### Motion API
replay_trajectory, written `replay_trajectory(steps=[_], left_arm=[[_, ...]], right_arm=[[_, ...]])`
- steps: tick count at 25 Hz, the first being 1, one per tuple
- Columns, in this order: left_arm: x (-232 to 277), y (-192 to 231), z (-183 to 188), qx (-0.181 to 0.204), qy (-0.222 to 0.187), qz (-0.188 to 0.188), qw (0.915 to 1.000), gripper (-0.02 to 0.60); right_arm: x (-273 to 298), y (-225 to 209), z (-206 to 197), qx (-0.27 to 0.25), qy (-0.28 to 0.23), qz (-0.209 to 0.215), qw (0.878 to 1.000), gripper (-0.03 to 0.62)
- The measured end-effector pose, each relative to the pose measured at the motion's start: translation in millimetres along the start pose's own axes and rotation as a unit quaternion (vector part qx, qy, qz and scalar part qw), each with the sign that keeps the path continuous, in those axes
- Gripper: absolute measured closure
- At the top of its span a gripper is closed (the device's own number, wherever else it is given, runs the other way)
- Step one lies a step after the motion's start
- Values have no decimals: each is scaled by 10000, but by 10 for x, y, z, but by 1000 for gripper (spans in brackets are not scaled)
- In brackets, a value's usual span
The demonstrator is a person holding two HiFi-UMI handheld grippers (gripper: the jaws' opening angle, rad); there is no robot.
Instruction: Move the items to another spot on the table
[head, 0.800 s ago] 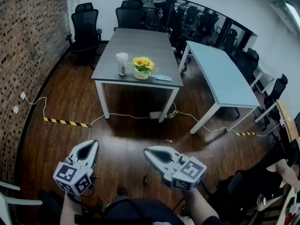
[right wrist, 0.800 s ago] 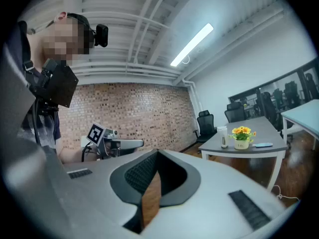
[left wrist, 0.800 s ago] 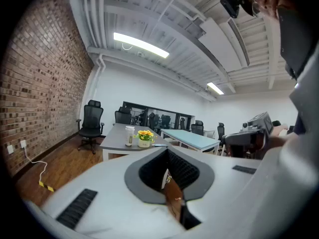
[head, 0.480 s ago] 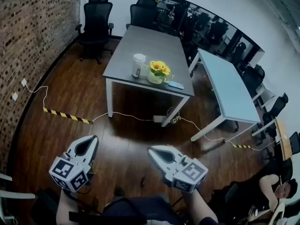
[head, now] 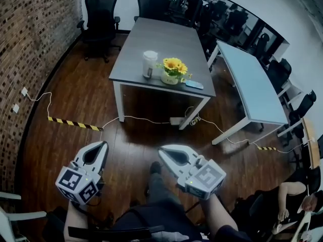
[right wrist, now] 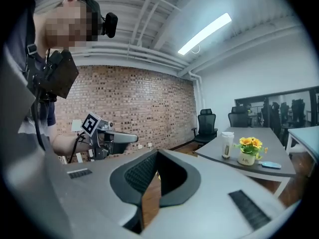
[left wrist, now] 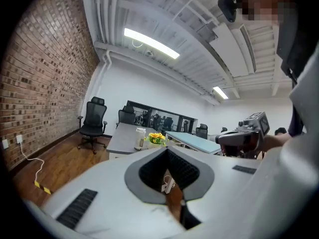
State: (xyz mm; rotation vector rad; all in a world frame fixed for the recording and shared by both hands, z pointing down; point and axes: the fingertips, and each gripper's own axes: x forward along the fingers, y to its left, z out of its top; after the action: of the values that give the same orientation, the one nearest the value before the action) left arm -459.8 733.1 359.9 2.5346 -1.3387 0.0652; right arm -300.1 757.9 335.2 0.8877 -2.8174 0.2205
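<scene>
Grey rectangular tabletop (head: 151,39) carried the white lidded cup (head: 149,63), the potted yellow sunflowers (head: 173,69) and a flat blue object (head: 194,84), grouped near its front edge. Left gripper (head: 100,147) and right gripper (head: 165,154) were clenched and empty, well apart from the table, presumably because no pickup had begun.

A red-brown brick wall (head: 30,44) runs along the left of the dark wooden plank floor (head: 75,95). Yellow-and-black striped tape (head: 73,123) lies on the floor near the wall, beside a thin white cable (head: 141,119). Black mesh office chairs (head: 101,11) stand at the back, and a long pale blue table (head: 250,84) stands to the right
</scene>
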Motion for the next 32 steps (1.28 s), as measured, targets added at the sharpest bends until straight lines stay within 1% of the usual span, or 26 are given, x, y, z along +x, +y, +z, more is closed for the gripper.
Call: replay_trajectory(steps=[3,5,8,10,14,17,22,26,29,32], left_arm=[[245,81,30,55,95,115,9999,575],[441,175,26,192,182,235,9994,575],[774,336,-4,339,459,460,9973,575],[1037,398,77,344,582,525,9963,575],[1663,475,345,413,526,559,9962,575],[2026,527,502,467,389,571,9965,575],[2453,731,740,610,214,653,9958,575],[2661,1015,835,740,134,707,9947,575],[2726,1270,855,698,111,588,9958,575],[2672,1682,891,527,69,419,9977,575]], right_arm=[[127,-309,-60,111,-27,97,9999,588],[250,-583,-94,199,-104,166,9996,588],[464,-999,-149,247,-172,253,9992,588],[565,-1257,-125,292,-209,344,9988,588],[693,-1835,-21,420,-232,495,9976,588],[783,-2172,64,495,-311,618,9964,589],[1000,-2611,289,122,-332,806,9961,589],[1264,-2876,433,-535,-113,635,9965,589],[1509,-2919,542,-797,-12,491,9956,589],[1873,-2764,719,-939,-192,470,9943,589]])
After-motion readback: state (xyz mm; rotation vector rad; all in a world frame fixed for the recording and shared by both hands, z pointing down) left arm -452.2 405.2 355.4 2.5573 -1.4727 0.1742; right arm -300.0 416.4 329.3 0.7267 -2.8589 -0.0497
